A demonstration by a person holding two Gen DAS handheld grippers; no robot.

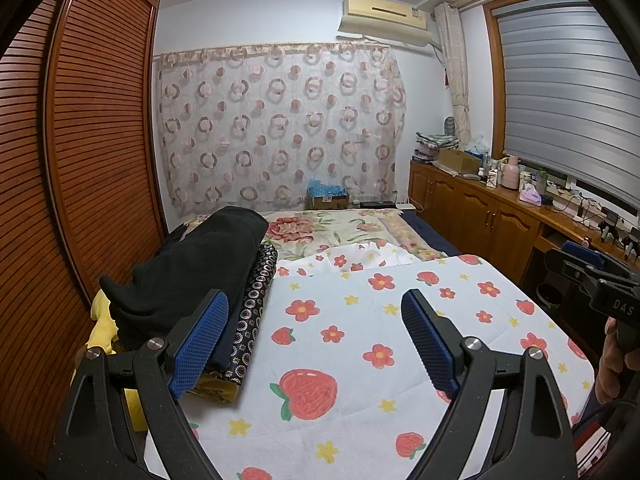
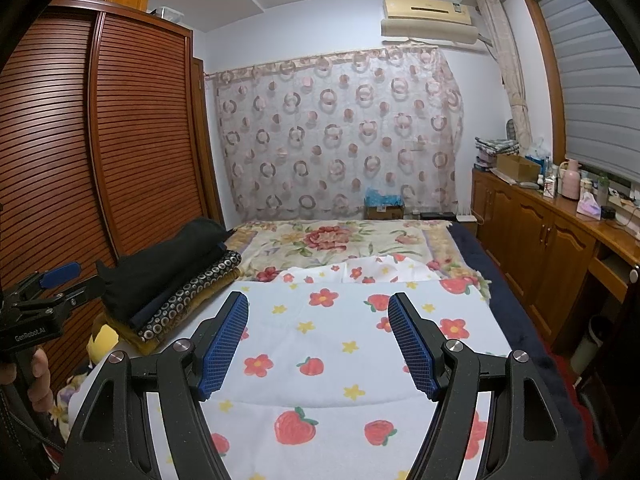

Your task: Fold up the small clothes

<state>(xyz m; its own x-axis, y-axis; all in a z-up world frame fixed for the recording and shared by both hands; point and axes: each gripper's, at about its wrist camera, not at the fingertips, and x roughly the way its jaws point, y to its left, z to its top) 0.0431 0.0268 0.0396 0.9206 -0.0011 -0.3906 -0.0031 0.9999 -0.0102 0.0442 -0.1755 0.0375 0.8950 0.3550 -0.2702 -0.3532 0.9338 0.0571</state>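
Both tools are hovering with jaws apart and empty above the bed.

We are holding the left tool and the right tool spread wide over the white strawberry-and-flower cloth, touching nothing. We are seeing the clothes stack lying to the left of both tools on the bed: a black garment on top, a circle-patterned dark fabric under it, yellow cloth at the bottom. From the left wrist view, the stack is sitting just behind the left tool's left finger.
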